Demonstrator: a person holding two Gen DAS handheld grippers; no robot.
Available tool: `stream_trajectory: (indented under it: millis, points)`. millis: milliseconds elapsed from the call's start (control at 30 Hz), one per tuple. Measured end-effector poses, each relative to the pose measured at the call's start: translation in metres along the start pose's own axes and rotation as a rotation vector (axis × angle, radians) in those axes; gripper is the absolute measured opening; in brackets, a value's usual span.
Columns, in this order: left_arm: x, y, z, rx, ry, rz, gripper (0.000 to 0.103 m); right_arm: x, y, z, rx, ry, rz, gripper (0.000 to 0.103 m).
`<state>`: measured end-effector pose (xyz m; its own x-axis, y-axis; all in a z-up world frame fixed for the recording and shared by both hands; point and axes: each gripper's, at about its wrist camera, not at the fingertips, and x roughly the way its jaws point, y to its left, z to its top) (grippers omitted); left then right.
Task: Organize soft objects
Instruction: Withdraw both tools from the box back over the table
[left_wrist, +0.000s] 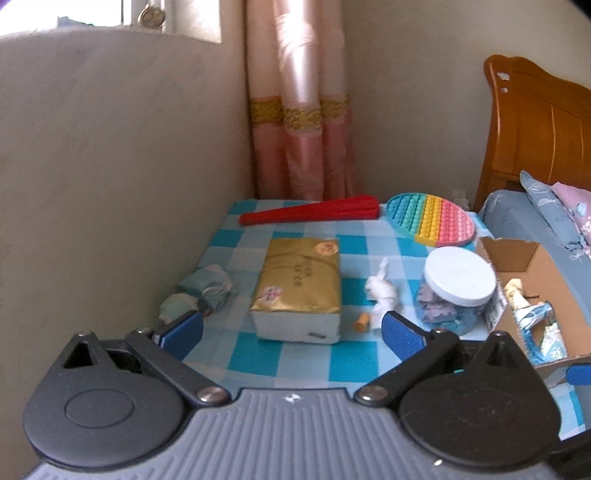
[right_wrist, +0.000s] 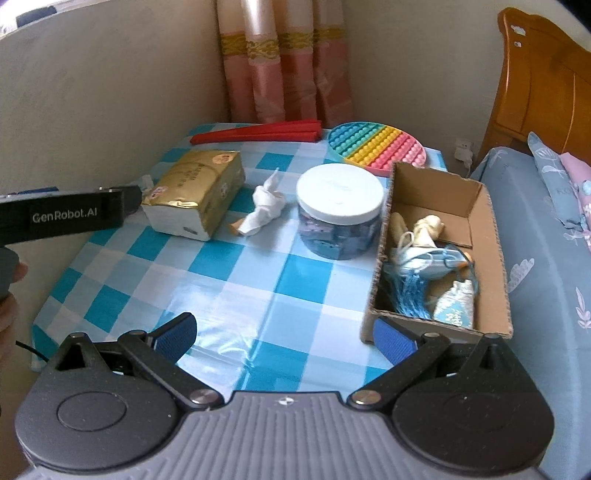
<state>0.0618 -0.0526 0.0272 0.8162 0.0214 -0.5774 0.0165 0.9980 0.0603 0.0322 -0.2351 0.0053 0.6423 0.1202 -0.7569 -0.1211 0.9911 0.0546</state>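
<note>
Both the left gripper (left_wrist: 293, 328) and right gripper (right_wrist: 284, 338) gape wide and empty, the white cloth doll (left_wrist: 380, 291) lying on the counter (right_wrist: 240, 280) just beyond the left fingers (left_wrist: 402, 334).

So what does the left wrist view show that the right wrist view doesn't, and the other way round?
Only the left wrist view shows the pale teal cloth bundle by the wall, beside the tissue pack. Only the right wrist view shows the whole inside of the cardboard box, with its doll and blue tassels. Both show the gold tissue pack, white cloth doll, lidded jar, rainbow pop toy and red fan. Both hand-held grippers are open.
</note>
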Motion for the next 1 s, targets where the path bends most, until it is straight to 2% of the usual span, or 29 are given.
stream_trajectory:
  millis: [267,433,700,867,1000]
  points:
    - [0.017,0.039,-0.016,-0.085,0.019,0.036,0.102,0.015,0.022,0.004,0.029,-0.006,0.012,0.103]
    - [0.033,0.063,-0.024,-0.137,0.033,0.071,0.102,0.026,0.031,0.003,0.034,-0.011,-0.028,0.103]
    - [0.061,0.075,-0.035,-0.119,0.034,0.154,0.102,0.047,0.042,0.006,-0.01,-0.005,-0.053,0.103]
    - [0.084,0.078,-0.041,-0.125,0.07,0.172,0.102,0.063,0.048,0.007,-0.038,0.004,-0.04,0.103]
    - [0.1,0.077,-0.044,-0.124,0.068,0.203,0.102,0.077,0.051,0.008,-0.071,0.019,-0.04,0.103]
